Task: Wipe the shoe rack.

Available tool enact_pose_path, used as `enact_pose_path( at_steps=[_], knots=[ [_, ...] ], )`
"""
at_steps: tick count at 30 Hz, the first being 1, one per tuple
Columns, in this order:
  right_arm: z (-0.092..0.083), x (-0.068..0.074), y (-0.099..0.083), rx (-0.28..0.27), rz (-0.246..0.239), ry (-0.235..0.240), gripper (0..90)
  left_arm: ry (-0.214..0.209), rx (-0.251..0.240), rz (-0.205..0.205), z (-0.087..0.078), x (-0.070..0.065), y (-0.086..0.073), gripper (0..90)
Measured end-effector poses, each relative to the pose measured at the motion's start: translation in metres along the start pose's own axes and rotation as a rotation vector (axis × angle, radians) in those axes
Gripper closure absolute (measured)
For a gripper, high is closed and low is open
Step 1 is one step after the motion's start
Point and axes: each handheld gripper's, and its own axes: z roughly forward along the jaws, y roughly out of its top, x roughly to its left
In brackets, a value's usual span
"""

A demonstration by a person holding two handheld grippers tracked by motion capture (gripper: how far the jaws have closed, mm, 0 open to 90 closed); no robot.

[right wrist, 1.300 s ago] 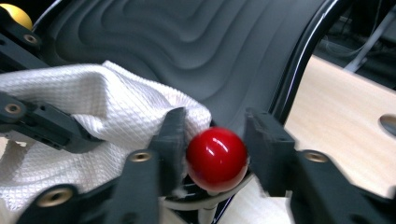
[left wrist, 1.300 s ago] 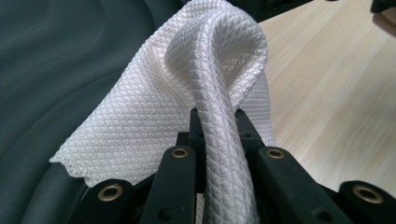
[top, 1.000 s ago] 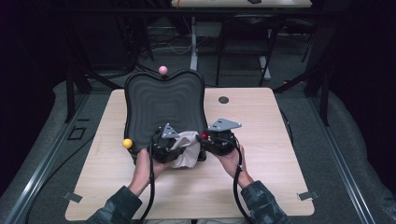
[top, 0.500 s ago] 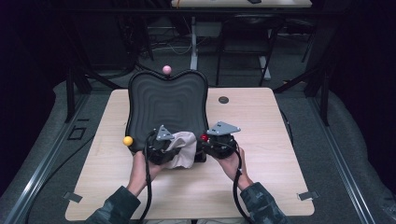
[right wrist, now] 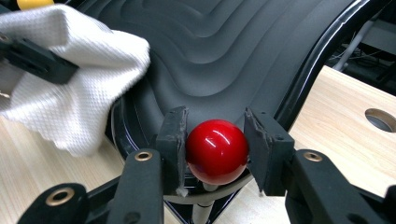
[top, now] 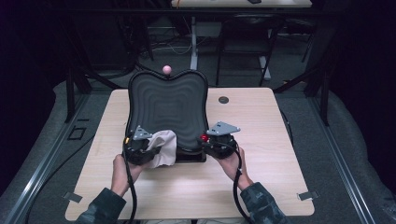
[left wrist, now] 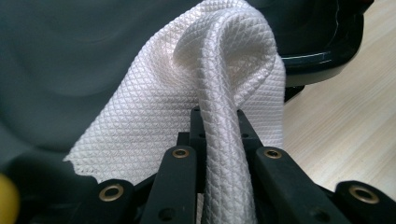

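we are wiping the black ridged tray (top: 168, 107), which is sitting toward the far edge of the worktop (top: 261, 135) with its near rim reaching about halfway to us. our left hand-held gripper (top: 148, 148) is pinching a white waffle-weave cloth (left wrist: 205, 93) with its jaws together on a fold, and the cloth is draping over the tray's near left corner. it is looking light, limp and a bit grippy, so we are judging a bunched fold as the best place to hold it, since a single edge could slip out. our right hand-held gripper (right wrist: 216, 149) is clamping the red ball knob (right wrist: 217, 151) at the tray's near right corner. that knob is looking hard, glossy and slippery, so we are squeezing across its widest part. the tray is seeming stiff and fairly light.
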Motion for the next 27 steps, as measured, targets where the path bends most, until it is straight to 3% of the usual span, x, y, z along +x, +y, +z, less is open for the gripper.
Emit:
enact_pose_path(
  at_steps=[12,22,27],
  knots=[
    [0.001,0.000,0.000,0.002,0.002,0.014,59.7,0.068,-0.029,-0.044,-0.030,0.020,-0.016,82.9],
    [0.001,0.000,-0.001,0.005,0.000,0.010,59.6,0.140,-0.010,-0.064,-0.040,0.034,-0.026,82.9],
    [0.001,0.000,-0.001,0.005,-0.001,0.010,59.5,0.139,-0.017,-0.079,-0.041,0.036,-0.027,82.9]
  ],
)
